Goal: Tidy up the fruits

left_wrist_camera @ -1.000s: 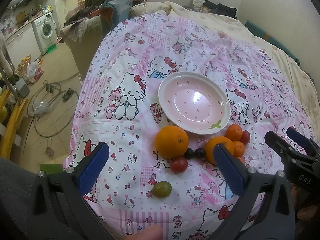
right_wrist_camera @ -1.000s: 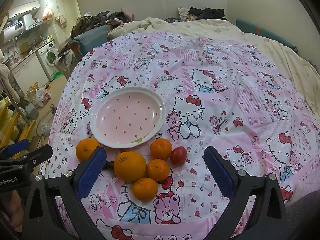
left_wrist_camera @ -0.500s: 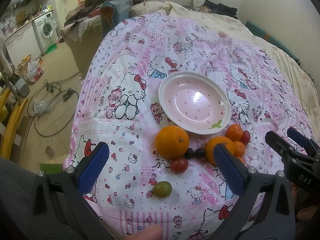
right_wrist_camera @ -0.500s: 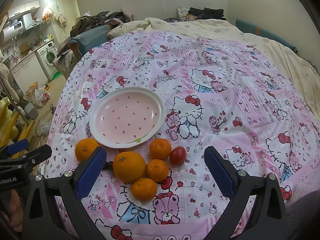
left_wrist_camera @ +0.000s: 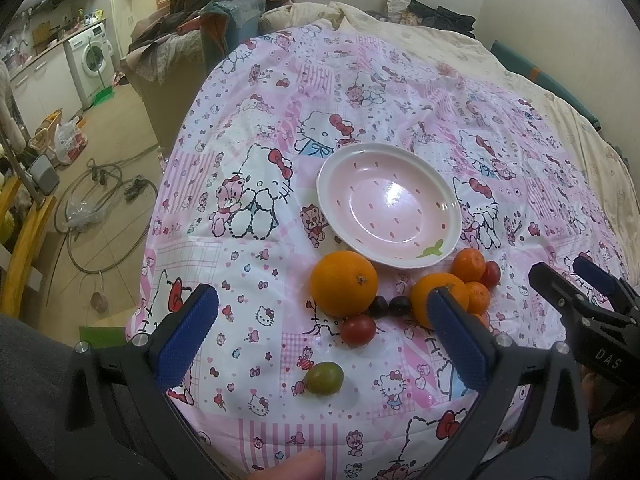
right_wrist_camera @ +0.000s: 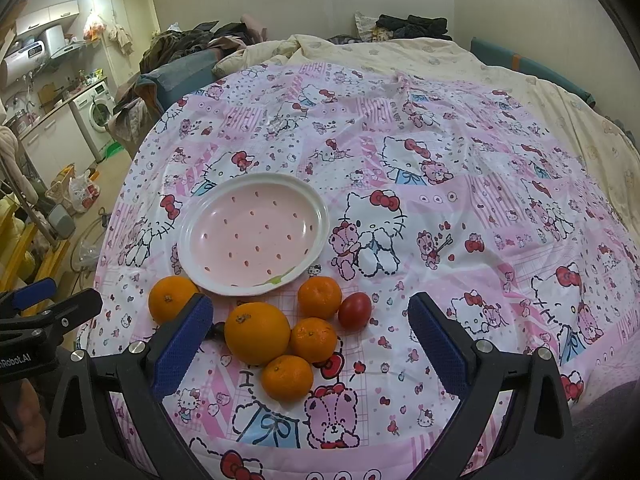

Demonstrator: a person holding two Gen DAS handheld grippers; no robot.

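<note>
An empty pink plate sits on a Hello Kitty quilt. Fruit lies in front of it: a big orange, a second orange, several mandarins, a red tomato, another tomato, two dark plums and a green fruit. My left gripper is open, near the green fruit and tomato. My right gripper is open, around the mandarins. Both hover empty.
The quilt covers a bed with a cream blanket behind. Left of the bed are piled clothes, a washing machine, and hoses and bags on the floor. The quilt's front edge is just below the fruit.
</note>
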